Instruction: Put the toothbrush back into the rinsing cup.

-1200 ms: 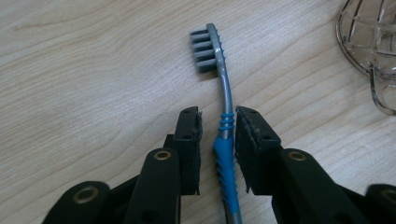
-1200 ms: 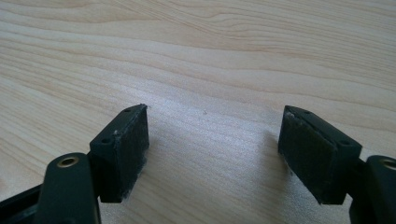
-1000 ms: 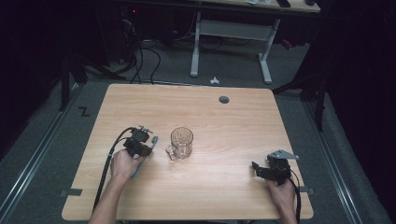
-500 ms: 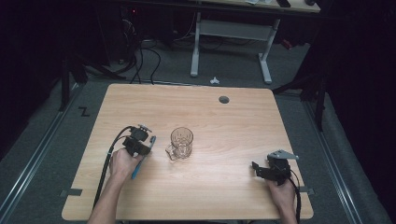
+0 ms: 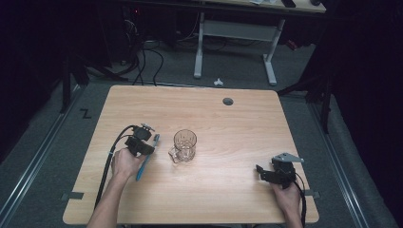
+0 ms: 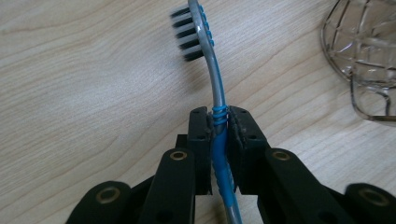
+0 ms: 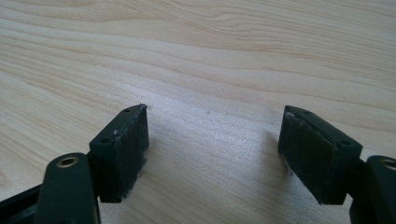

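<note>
My left gripper (image 5: 148, 137) (image 6: 218, 116) is shut on a blue and grey toothbrush (image 6: 212, 88) at the neck of its handle. The black bristle head points away over the wood, and the blue handle (image 5: 144, 164) trails back beside the hand. A clear glass mug (image 5: 184, 145) (image 6: 366, 51) stands on the table just to the right of that gripper, handle toward the person. My right gripper (image 5: 260, 170) (image 7: 212, 147) rests low at the table's front right, jaws wide apart with bare wood between them.
The wooden table (image 5: 199, 114) has a round cable hole (image 5: 228, 101) near its far edge. Beyond it stand a white desk frame (image 5: 235, 28) and cables on the dark floor. Black cables trail from both grippers toward the front edge.
The left hand with the toothbrush has shifted slightly; the mug and the right gripper have stayed put.
</note>
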The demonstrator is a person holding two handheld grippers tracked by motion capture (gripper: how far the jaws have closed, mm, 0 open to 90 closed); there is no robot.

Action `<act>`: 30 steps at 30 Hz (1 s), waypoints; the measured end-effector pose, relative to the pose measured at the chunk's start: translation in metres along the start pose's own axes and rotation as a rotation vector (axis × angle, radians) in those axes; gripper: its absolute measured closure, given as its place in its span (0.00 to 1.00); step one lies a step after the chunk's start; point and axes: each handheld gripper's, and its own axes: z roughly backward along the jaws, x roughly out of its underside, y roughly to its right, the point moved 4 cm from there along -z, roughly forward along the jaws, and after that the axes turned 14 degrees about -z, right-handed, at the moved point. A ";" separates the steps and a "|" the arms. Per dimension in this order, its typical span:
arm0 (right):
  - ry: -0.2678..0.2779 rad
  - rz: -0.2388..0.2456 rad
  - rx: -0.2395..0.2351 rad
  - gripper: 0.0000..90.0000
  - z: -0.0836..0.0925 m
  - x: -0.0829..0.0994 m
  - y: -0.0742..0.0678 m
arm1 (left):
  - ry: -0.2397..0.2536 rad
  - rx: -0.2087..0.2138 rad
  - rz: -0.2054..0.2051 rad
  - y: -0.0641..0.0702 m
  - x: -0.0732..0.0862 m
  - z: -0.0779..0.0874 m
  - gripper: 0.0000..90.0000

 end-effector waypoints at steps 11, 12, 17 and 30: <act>0.001 -0.001 0.001 0.27 0.000 0.000 0.000 | 0.095 0.031 0.012 0.002 -0.003 0.017 0.89; 0.001 -0.002 0.001 0.27 0.000 0.000 0.000 | 0.100 0.032 0.010 0.003 -0.003 0.019 0.89; 0.002 -0.002 0.002 0.28 0.000 0.000 0.000 | 0.113 0.033 0.009 0.003 -0.002 0.026 0.89; 0.001 -0.003 0.002 0.28 0.000 0.000 0.000 | 0.141 0.027 -0.030 0.011 -0.010 0.043 0.89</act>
